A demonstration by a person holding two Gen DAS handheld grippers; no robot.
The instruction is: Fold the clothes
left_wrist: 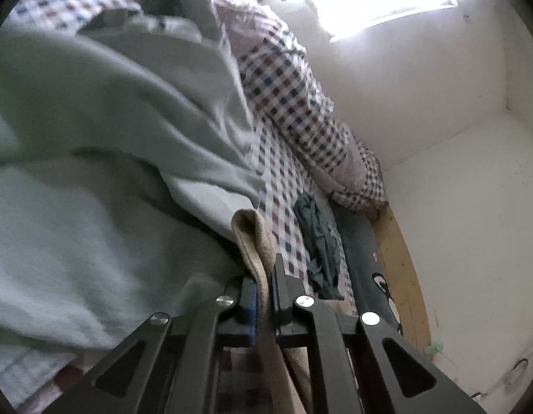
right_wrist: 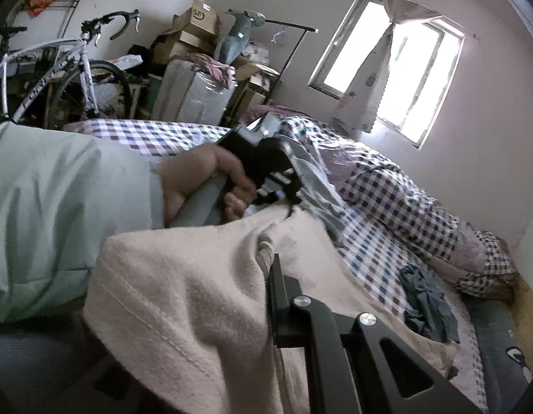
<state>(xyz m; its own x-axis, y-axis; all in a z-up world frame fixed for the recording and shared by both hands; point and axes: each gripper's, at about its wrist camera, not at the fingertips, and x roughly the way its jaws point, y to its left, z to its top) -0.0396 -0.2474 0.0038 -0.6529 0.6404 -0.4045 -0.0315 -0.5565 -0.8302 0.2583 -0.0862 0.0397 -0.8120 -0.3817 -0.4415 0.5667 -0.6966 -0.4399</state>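
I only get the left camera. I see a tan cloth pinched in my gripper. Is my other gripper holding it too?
Observer: Yes, the right gripper is buried in the same tan cloth, apparently gripping it.
Child: What's behind the bed?
Observer: A white bicycle leans near stacked cardboard boxes.
Child: Can you see my hand?
Observer: Yes, your left hand holds the left gripper handle, in a pale green sleeve.
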